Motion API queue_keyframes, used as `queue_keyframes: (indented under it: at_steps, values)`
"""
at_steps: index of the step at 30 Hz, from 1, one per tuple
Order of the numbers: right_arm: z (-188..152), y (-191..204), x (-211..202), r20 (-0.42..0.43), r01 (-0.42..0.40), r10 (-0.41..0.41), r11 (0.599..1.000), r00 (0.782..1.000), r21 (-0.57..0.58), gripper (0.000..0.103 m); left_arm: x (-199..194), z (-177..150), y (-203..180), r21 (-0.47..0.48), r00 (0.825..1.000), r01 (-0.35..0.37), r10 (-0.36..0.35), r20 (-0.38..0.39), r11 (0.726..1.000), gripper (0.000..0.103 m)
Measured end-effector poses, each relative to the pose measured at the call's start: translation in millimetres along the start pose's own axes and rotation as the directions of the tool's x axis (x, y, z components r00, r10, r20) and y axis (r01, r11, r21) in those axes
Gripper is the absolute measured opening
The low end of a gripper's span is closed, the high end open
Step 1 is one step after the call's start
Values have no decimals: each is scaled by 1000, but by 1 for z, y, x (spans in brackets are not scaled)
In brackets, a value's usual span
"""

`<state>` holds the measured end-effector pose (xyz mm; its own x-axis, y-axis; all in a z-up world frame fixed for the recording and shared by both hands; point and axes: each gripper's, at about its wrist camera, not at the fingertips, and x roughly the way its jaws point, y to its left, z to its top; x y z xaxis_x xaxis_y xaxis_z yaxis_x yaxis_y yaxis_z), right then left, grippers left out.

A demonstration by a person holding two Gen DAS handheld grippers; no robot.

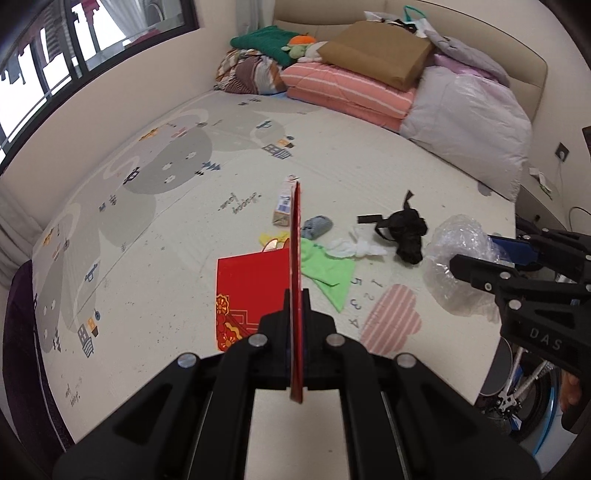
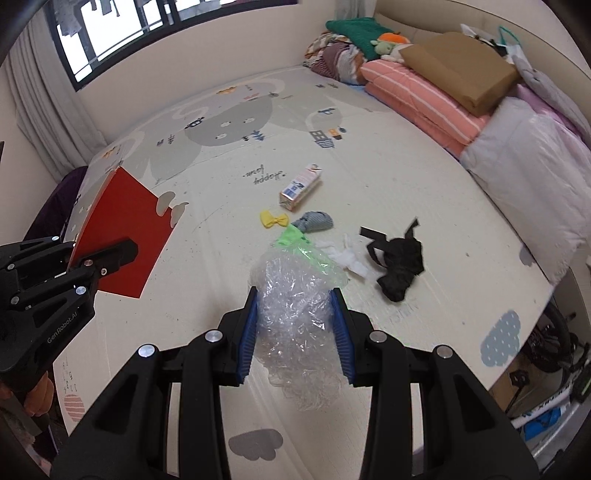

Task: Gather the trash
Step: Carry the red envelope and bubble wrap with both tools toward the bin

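My left gripper (image 1: 296,295) is shut on the edge of a red paper bag (image 1: 251,291) and holds it up above the bed; the bag also shows at the left of the right wrist view (image 2: 125,236). My right gripper (image 2: 295,299) is shut on a wad of clear bubble wrap (image 2: 295,314), which also shows in the left wrist view (image 1: 458,266). On the mat lie a small carton (image 2: 301,187), a yellow bow (image 2: 274,219), a grey sock (image 2: 314,221), a green cloth (image 1: 328,269), white tissue (image 2: 349,256) and a black cloth (image 2: 399,264).
A patterned play mat (image 2: 229,147) covers the bed. Folded blankets (image 2: 417,99), a brown paper bag (image 2: 458,66) and pillows are piled at the headboard. A window (image 2: 110,33) is at the far left. A bicycle (image 2: 550,398) stands off the bed's right edge.
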<state>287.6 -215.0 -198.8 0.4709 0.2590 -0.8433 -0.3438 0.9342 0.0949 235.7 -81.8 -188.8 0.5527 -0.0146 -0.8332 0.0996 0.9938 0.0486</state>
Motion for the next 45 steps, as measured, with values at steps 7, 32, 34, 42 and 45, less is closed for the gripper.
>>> queue_keyframes:
  at_steps: [7,32,34,42,45]
  values:
    - [-53,-71,-76,11,96,-99,985,995,144,36,-34,9,-89,165,996,87,-92,19,982,4]
    - [-311,-326,-232,-56,296,-321,776,945,557,36,-62,-61,-461,533,912,402,-381,-155,745,4]
    - [-324,-334,-225,-67,303,-326,758,943,577,36,-51,-70,-479,553,902,424,-391,-184,717,4]
    - [-361,-368,-159,-101,285,-290,711,952,643,36,14,-98,-517,573,880,472,-400,-258,669,4]
    - [-368,-375,-132,-95,262,-268,704,959,660,37,42,-109,-520,585,882,470,-380,-279,661,4]
